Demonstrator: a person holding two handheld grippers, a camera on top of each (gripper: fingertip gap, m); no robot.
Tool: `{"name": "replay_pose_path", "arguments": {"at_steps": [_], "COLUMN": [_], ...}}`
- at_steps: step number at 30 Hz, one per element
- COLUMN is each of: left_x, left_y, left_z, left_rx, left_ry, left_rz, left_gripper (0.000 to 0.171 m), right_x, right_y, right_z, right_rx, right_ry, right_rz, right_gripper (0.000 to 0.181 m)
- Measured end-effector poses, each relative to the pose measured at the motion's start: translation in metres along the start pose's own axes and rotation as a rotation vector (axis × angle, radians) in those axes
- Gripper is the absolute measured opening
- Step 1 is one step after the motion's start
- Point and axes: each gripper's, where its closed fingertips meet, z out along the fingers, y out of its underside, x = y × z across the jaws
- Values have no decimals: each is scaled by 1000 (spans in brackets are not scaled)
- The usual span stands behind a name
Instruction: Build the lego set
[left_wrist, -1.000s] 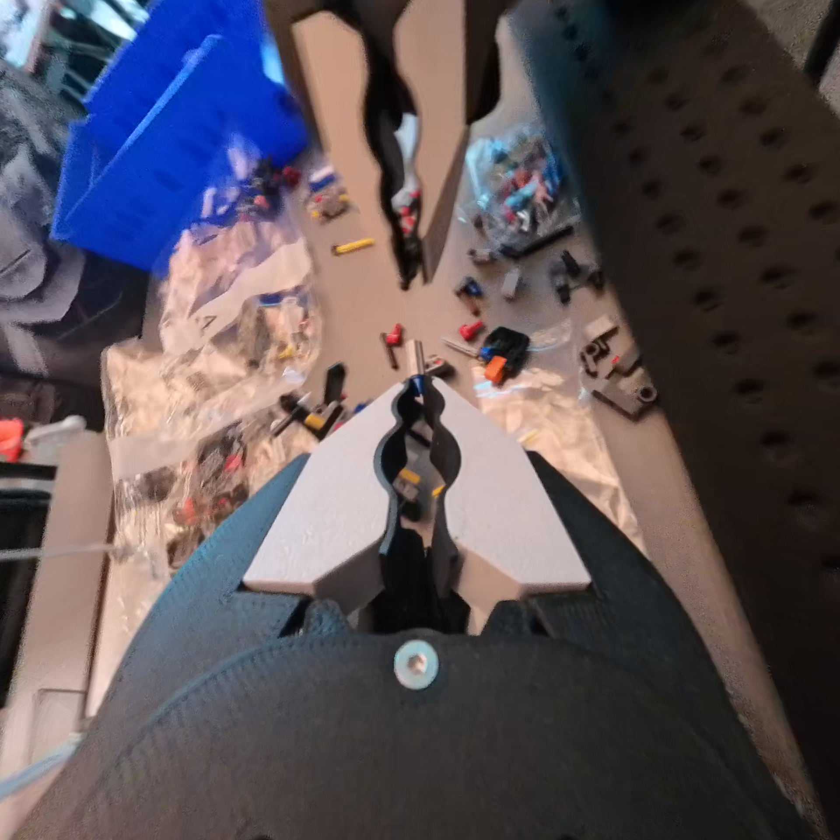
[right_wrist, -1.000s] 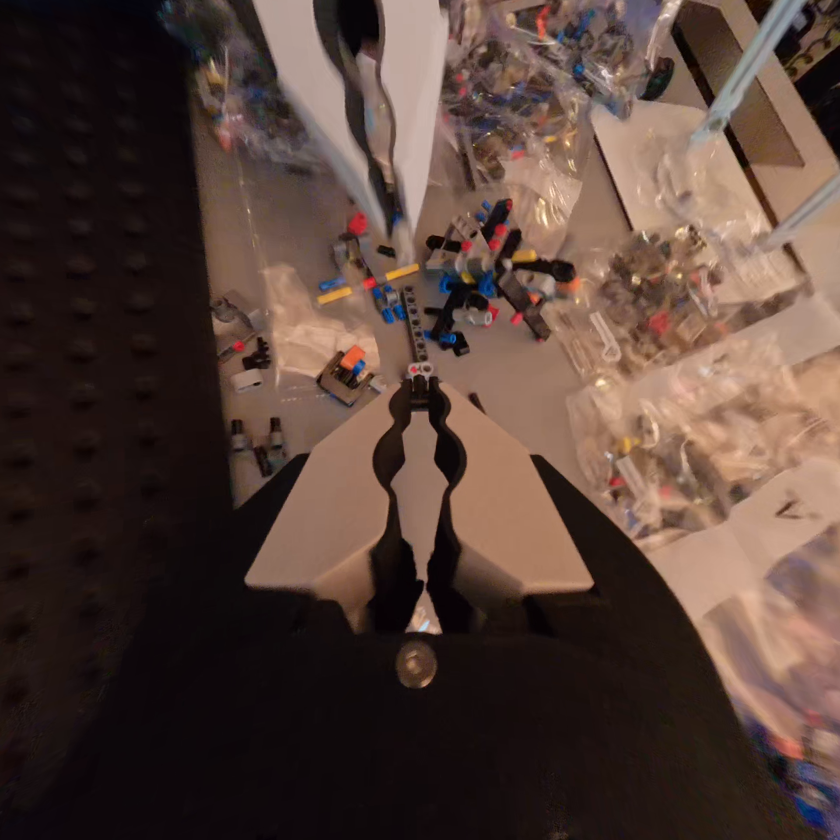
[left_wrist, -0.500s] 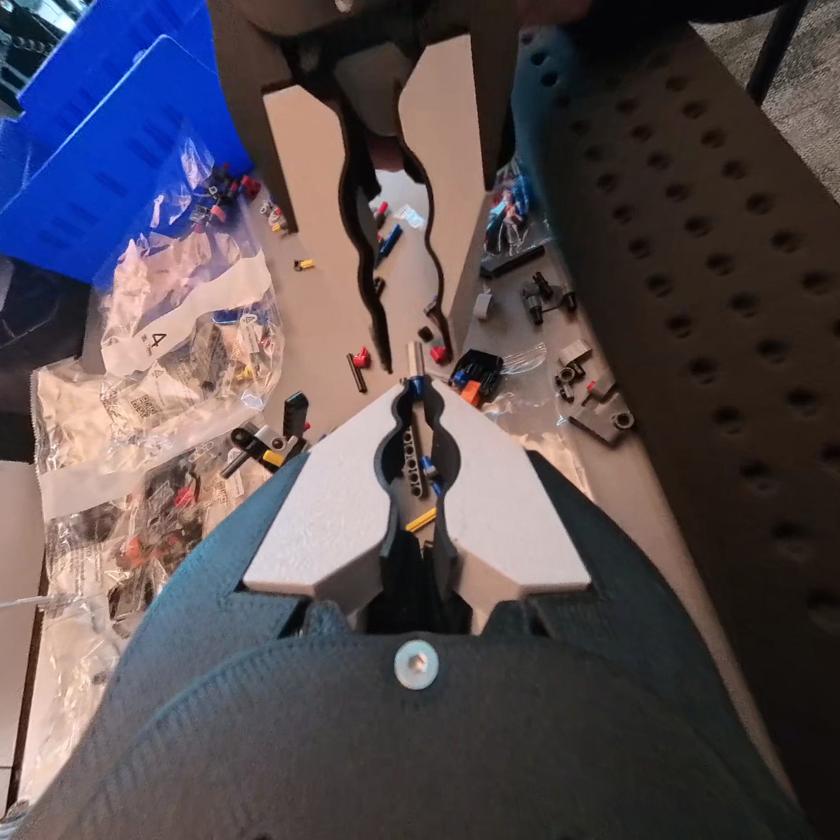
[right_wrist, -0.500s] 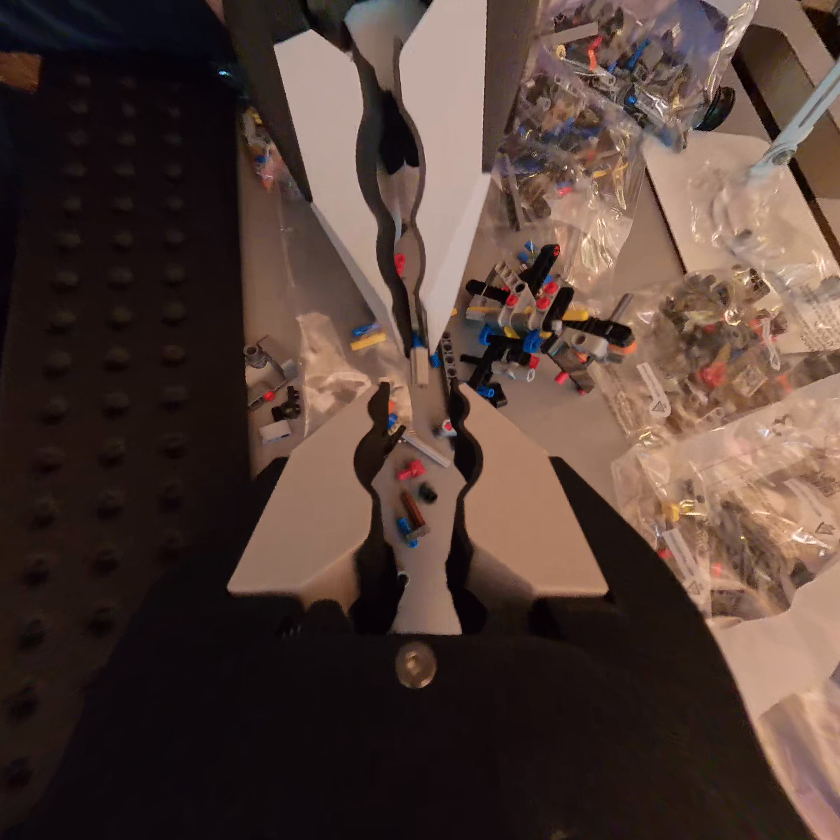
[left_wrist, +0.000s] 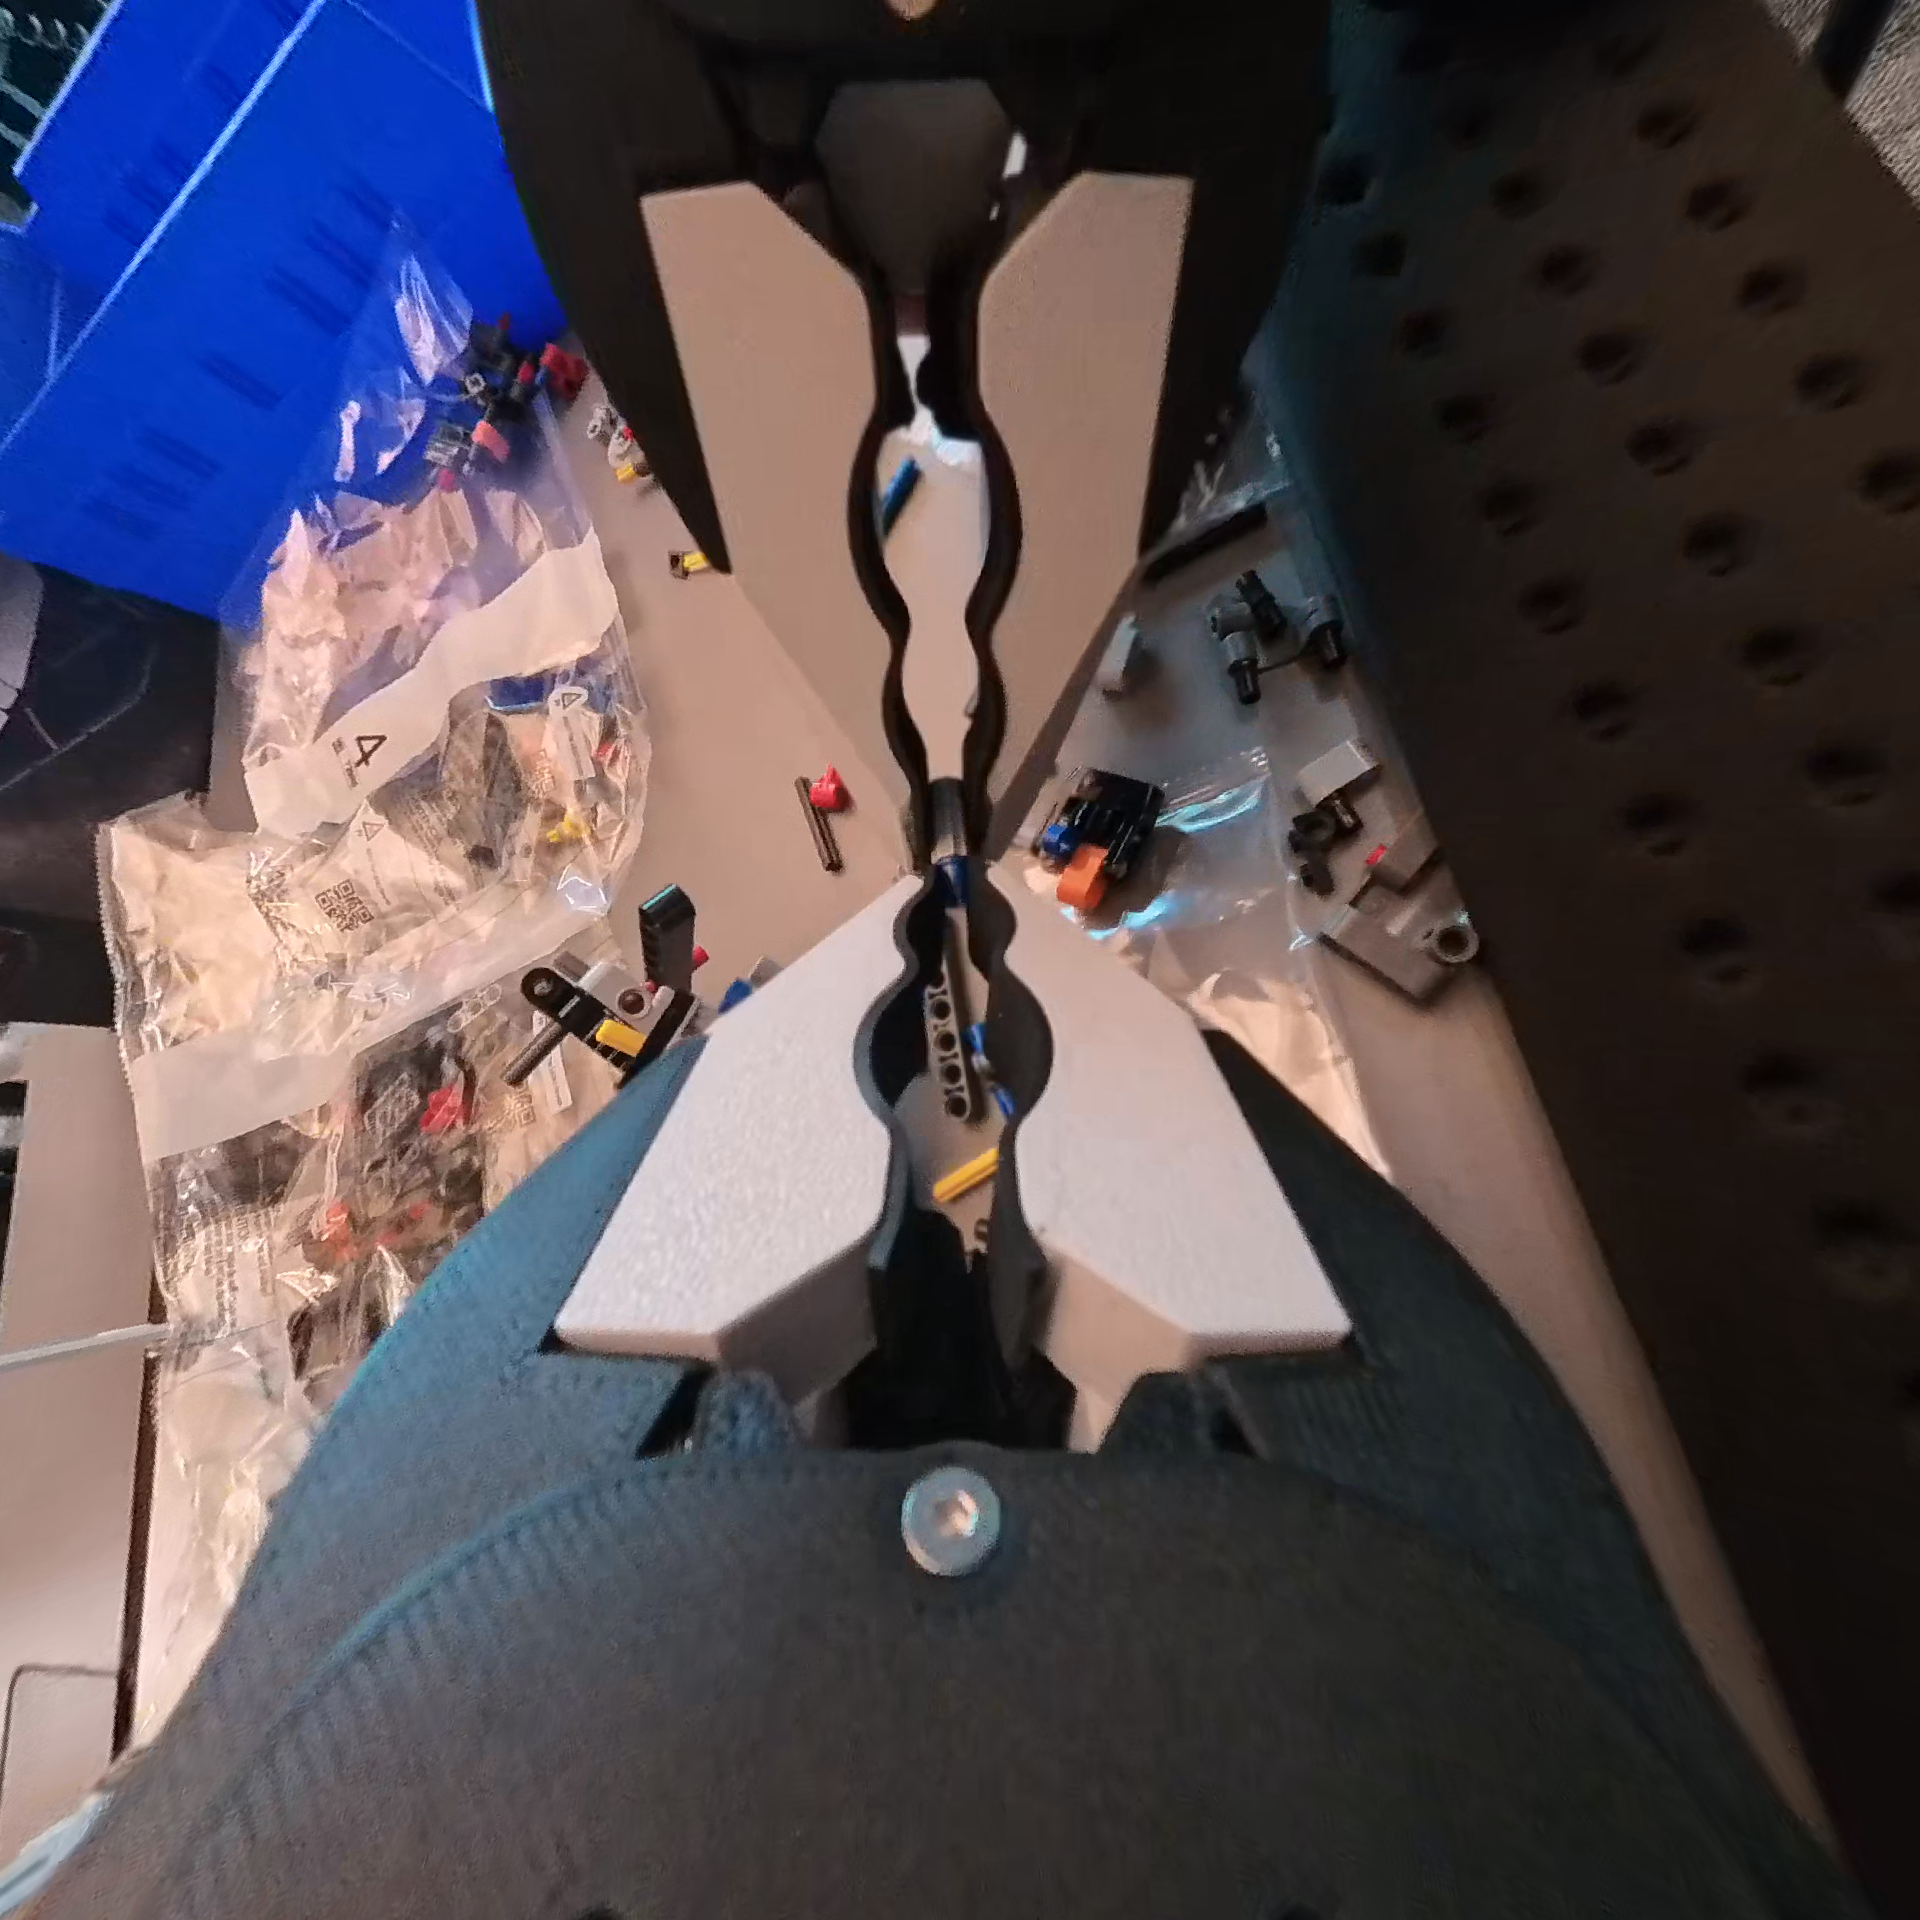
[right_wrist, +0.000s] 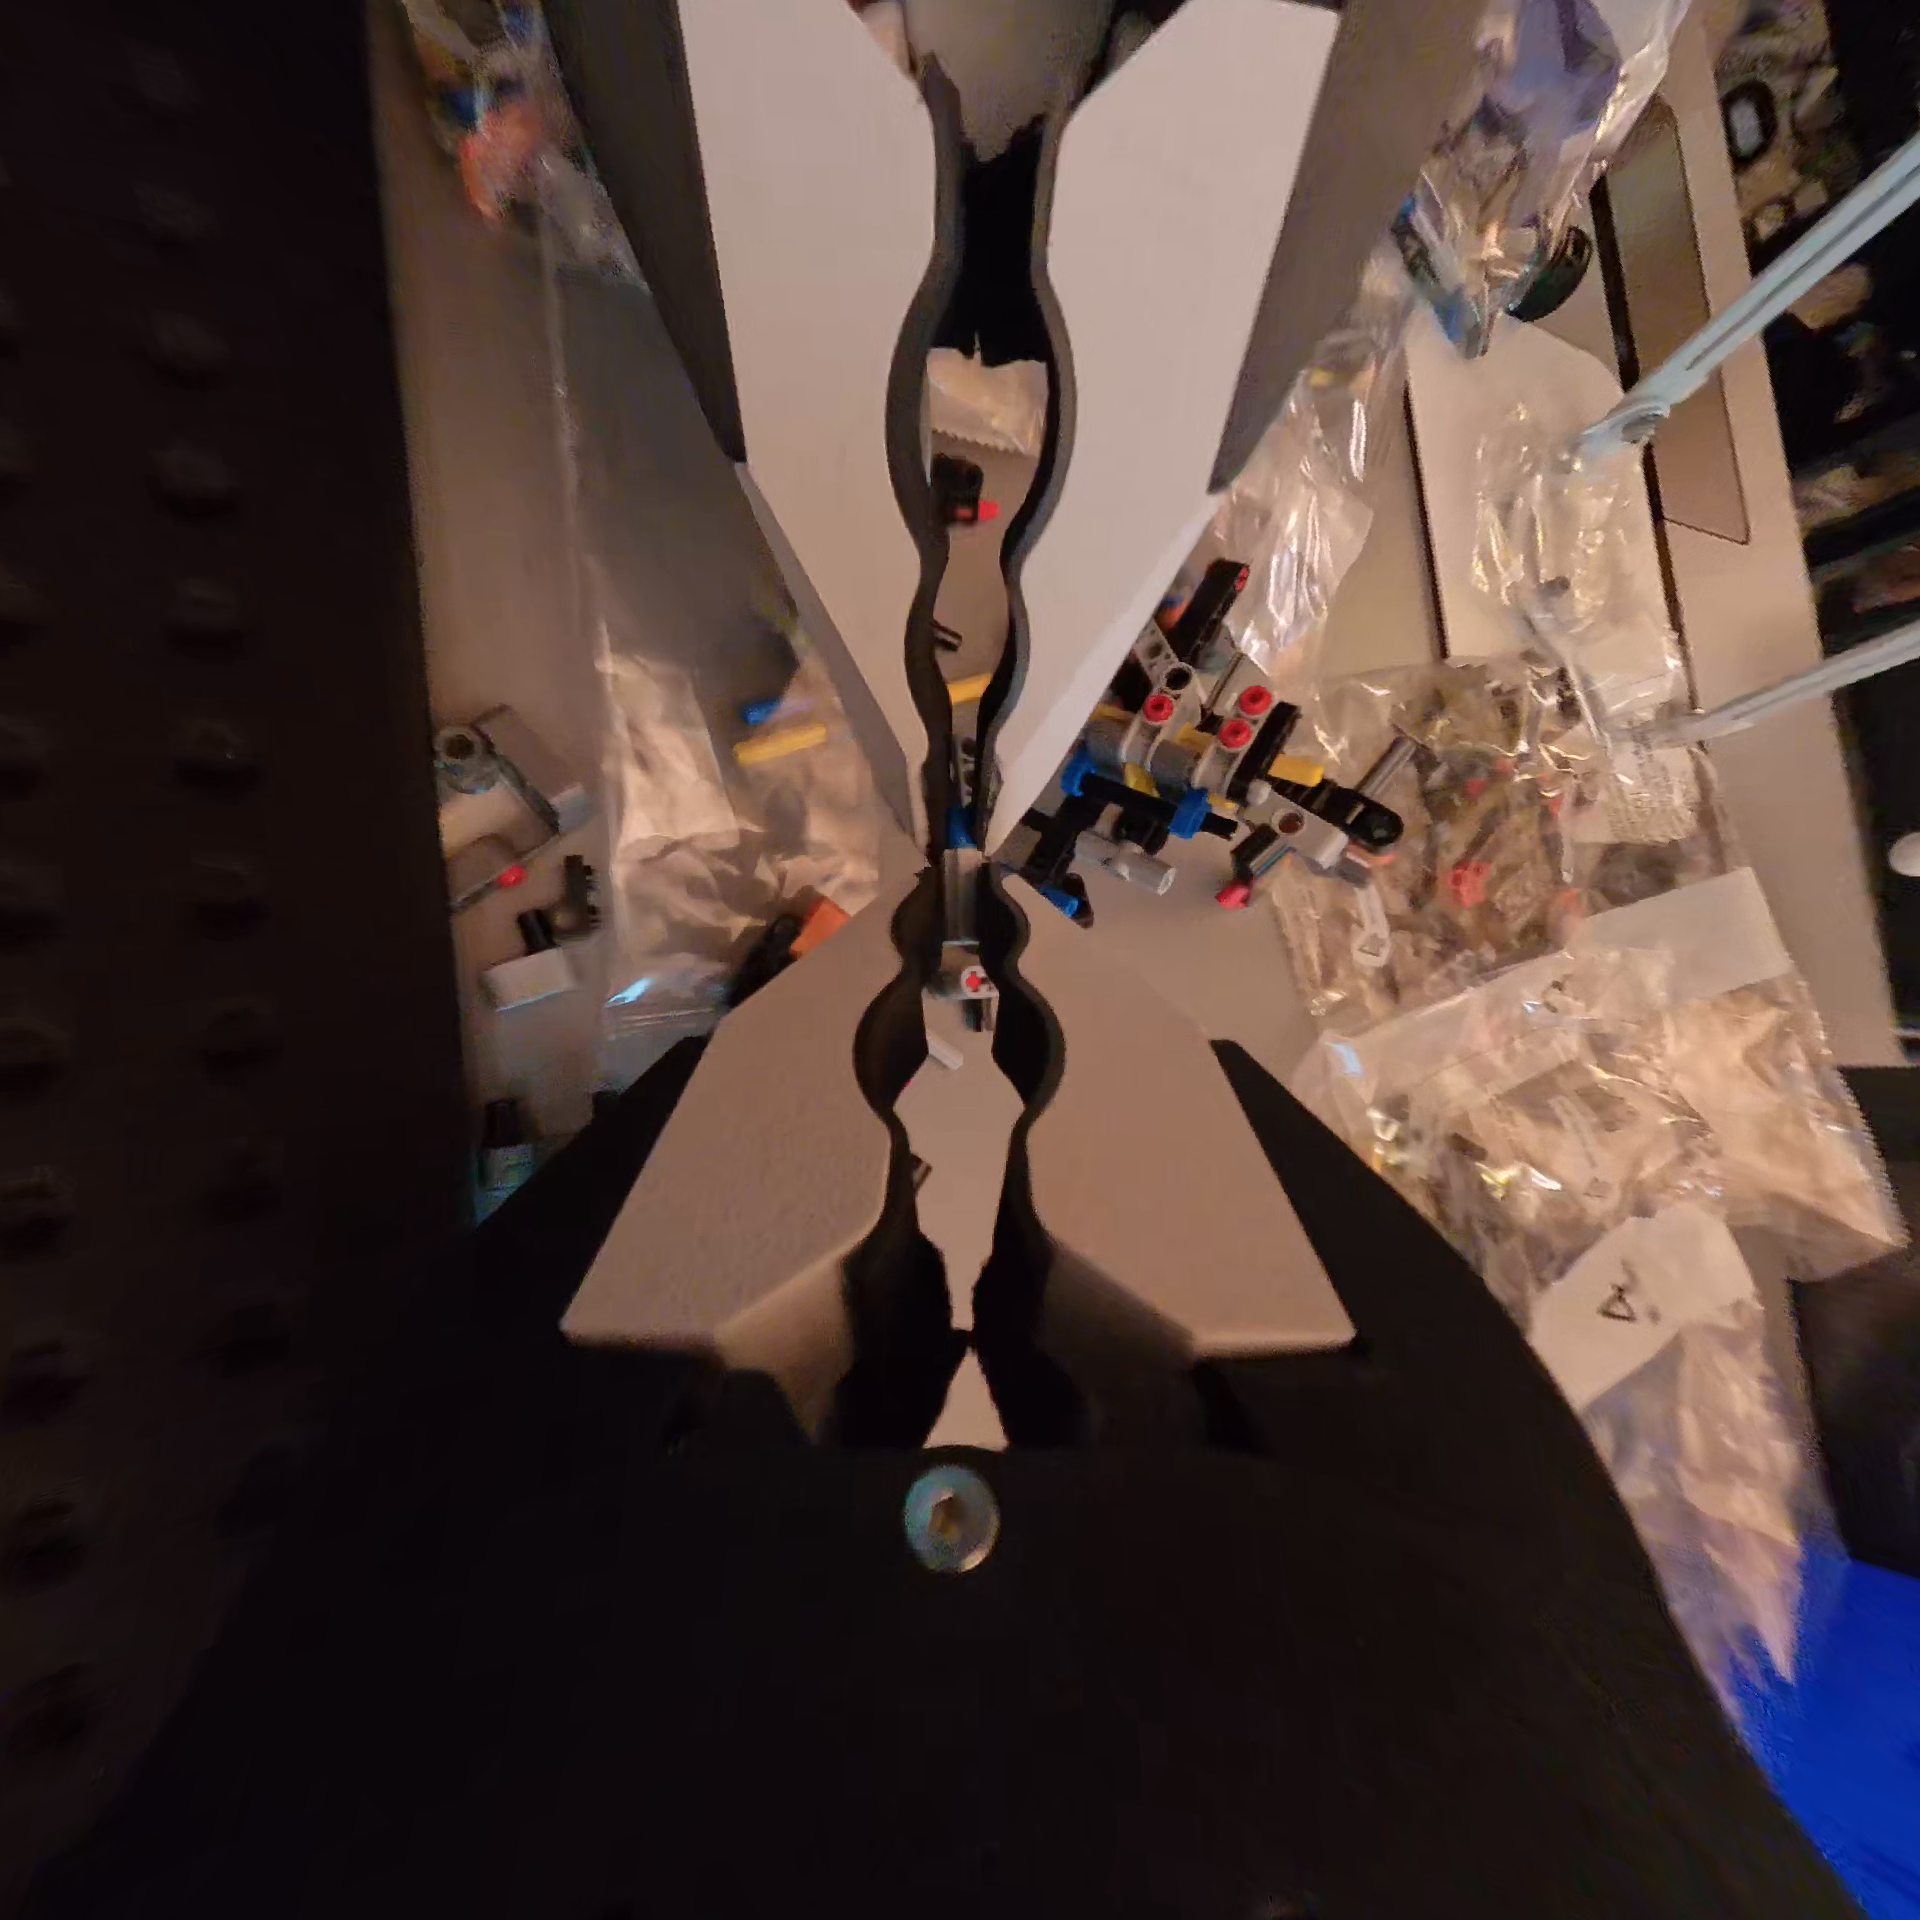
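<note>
My left gripper is shut on a small blue pin that carries a grey sleeve on its far end. My right gripper meets it tip to tip above the table and is closed on the same grey sleeve. In the left wrist view the right gripper comes in from the top. In the right wrist view the left gripper does the same. A part-built black, grey and blue assembly lies on the table just right of the tips.
Clear bags of parts cover one side of the table. A black perforated panel rises on the other side. A blue bin stands at the back. Loose pieces, a grey holed beam and a yellow axle lie below the grippers. Less than 4 cm separates the two grippers' tips.
The right gripper was open half a second ago. It has moved up to the left gripper's tip and closed on the grey sleeve. The left gripper has kept its hold.
</note>
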Motion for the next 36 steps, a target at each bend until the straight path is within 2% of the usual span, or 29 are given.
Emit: {"name": "replay_pose_path", "arguments": {"at_steps": [3, 4, 5, 7, 9, 11, 13, 16, 21, 25, 27, 29, 36], "left_x": [2, -1, -8, -24, -18, -7, -10, -10, -1, -3, -3, -2, 6], "left_y": [-7, 9, 21, 8, 8, 10, 8, 6, 17, 18, 16, 16, 22], "left_z": [-7, -10, -19, -38, -28, -16, -17, -17, -4, -3, -4, -5, 3], "left_rx": [38, -34, -49, 90, 41, 12, 45, 63, 0, 4, 17, 17, -28], "left_ry": [22, 8, -13, -52, -43, -8, -9, 3, 51, 51, 58, 65, 103], "left_rz": [-14, -12, -34, -134, -81, -55, -75, -88, -98, -124, -135, -137, -131], "left_gripper": [3, 4, 3, 2, 3, 3, 3, 3, 10, 19, 19, 19, 19], "right_x": [-1, 11, 17, 22, 24, 9, 7, 6, 7, 15, 17, 6, -2], "right_y": [-1, 24, 39, 25, 19, 20, 21, 14, 16, 26, 29, 30, 40], "right_z": [-8, -9, -15, -36, -34, -18, -13, -15, -13, -12, -17, -20, 5], "right_rx": [44, -67, -66, 99, 112, 79, 47, 74, 70, 52, 71, 96, -38], "right_ry": [-32, 29, 35, -1, -4, -75, -58, -56, -47, -47, -66, -162, -218], "right_rz": [31, 30, 76, 167, 161, 153, 129, 106, 96, 163, 190, 214, 266], "right_gripper": [4, 4, 4, 4, 4, 4, 4, 4, 5, 29, 27, 21, 30]}}
